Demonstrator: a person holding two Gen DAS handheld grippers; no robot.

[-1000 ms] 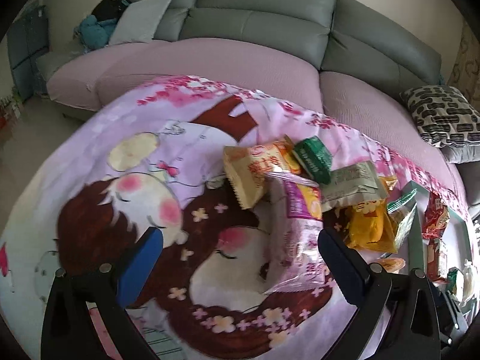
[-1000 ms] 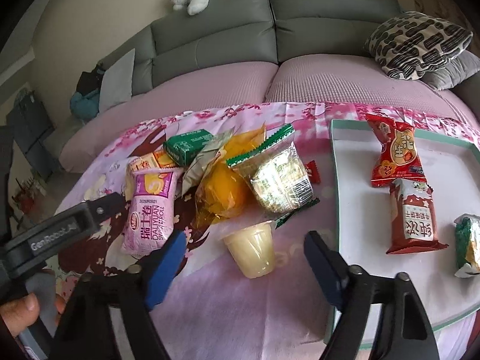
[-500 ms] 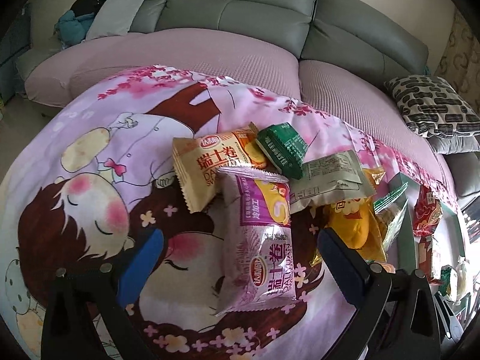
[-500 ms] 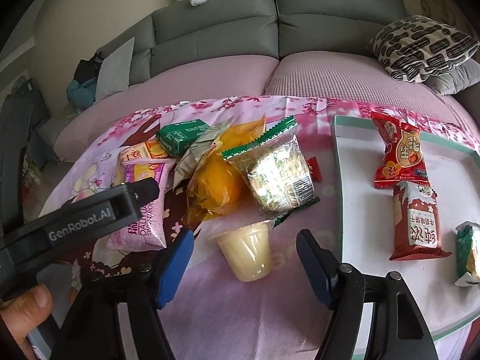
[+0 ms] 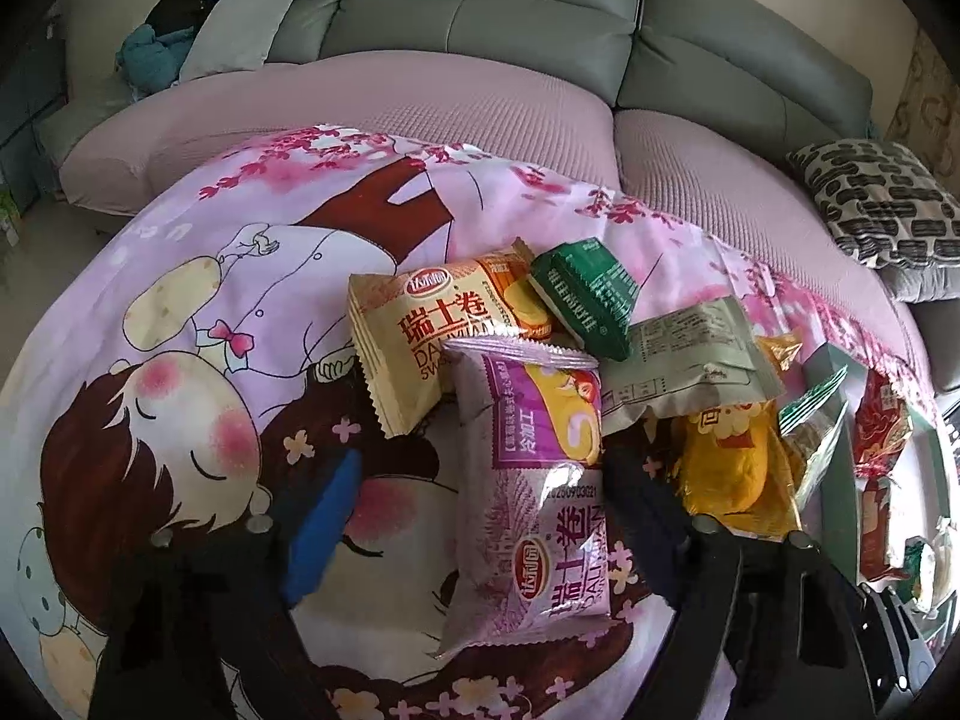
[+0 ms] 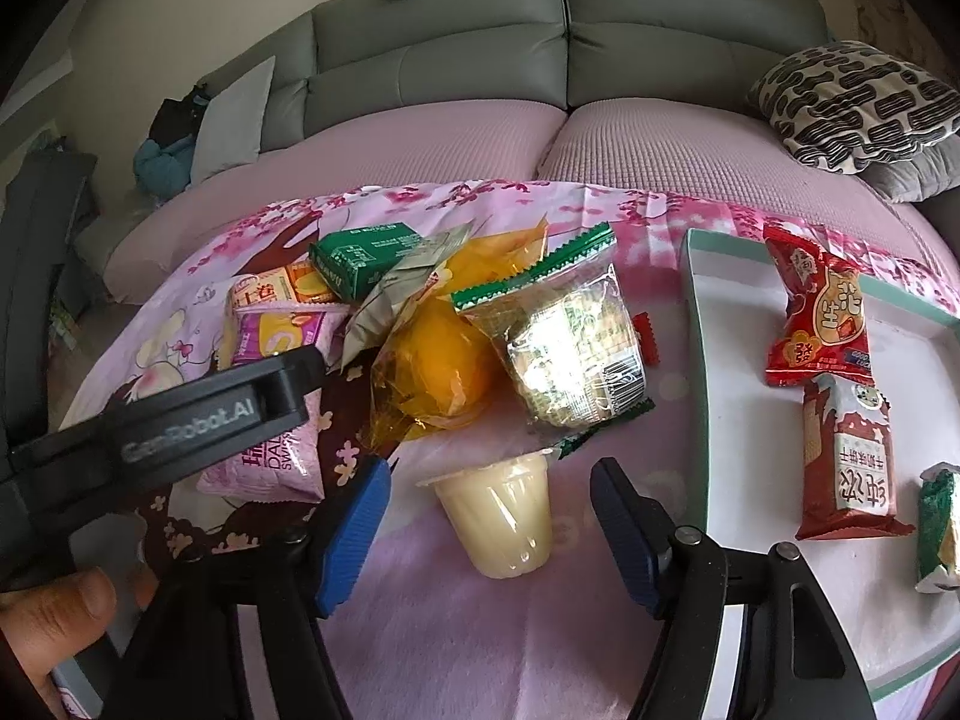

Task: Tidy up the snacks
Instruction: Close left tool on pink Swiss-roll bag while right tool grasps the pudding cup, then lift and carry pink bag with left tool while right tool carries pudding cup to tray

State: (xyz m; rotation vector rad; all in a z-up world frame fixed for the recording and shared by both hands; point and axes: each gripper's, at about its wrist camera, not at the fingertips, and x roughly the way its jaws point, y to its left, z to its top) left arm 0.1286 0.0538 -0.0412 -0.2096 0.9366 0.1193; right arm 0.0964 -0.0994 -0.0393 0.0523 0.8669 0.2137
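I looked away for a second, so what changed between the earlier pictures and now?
The left gripper advanced until the purple Swiss roll packet lay between its open fingers, not yet clamped. The right gripper closed in on the pale yellow jelly cup, also open. The snack pile and the packets on the white tray stayed put.

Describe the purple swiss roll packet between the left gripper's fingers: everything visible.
The purple swiss roll packet is a glossy plastic pillow pack with crimped ends, purple-and-pink print, a yellow roll picture and Dali Yuan lettering. It looks sealed and puffy, and lies flat on the cartoon blanket, lengthwise toward the camera. Its far end overlaps the yellow swiss roll packet. It sits between the open left gripper's fingers; whether they touch it is unclear.
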